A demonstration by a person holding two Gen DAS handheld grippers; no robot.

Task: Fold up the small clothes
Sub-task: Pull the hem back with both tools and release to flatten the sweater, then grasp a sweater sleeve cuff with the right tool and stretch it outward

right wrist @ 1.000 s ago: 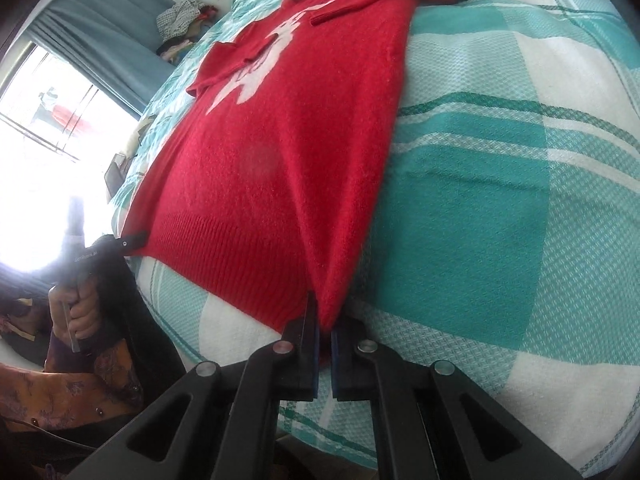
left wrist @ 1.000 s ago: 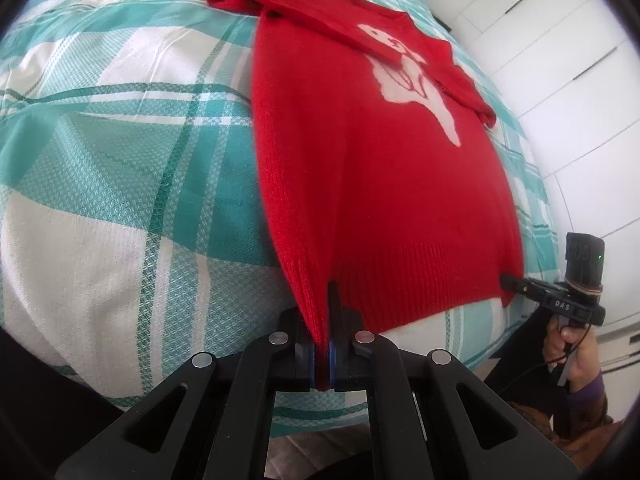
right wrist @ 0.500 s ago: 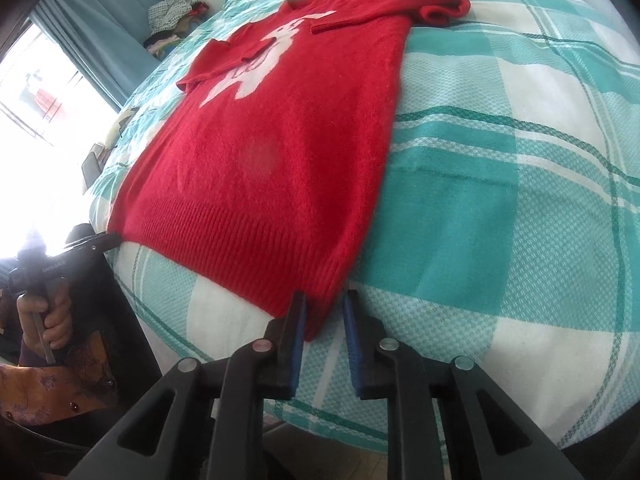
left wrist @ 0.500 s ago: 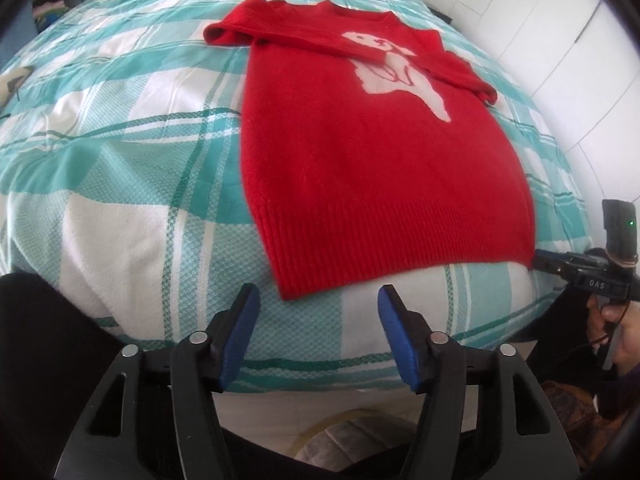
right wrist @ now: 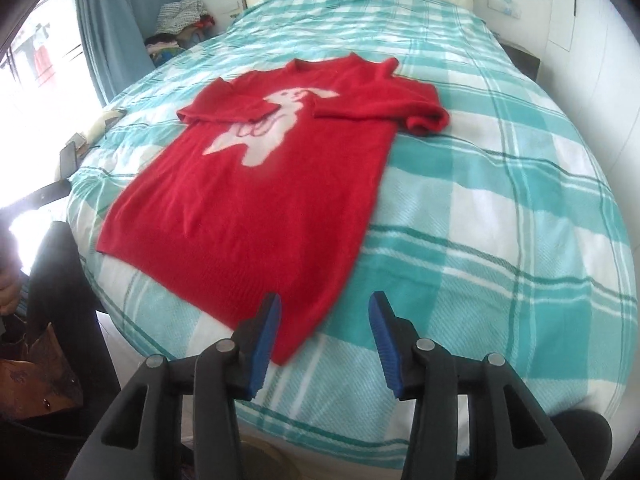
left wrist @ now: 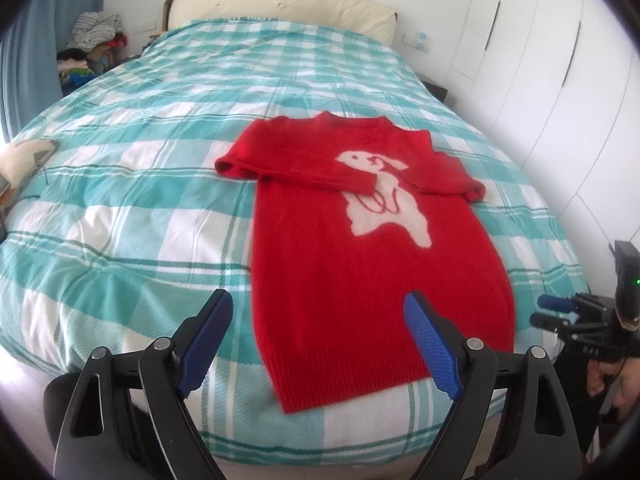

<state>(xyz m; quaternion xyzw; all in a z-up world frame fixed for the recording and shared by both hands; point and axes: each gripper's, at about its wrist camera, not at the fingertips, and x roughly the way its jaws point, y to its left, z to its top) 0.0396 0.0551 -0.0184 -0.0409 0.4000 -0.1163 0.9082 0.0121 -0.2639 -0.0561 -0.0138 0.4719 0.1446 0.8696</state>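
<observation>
Both grippers, left gripper and right gripper, opening empty over the hem at six o'clock, the sweater lies smoothed with sleeves folded, likely awaiting the hem-to-collar fold toward twelve.

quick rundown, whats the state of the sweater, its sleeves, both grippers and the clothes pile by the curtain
red sweater: flat on the checked bedspread, front up, hem at the near edge, body not yet folded
sleeves: both folded in across the chest
left gripper: jaws opening, holding nothing
right gripper: jaws opening, hem corner loose below them
clothes pile: heaped, unfolded
</observation>
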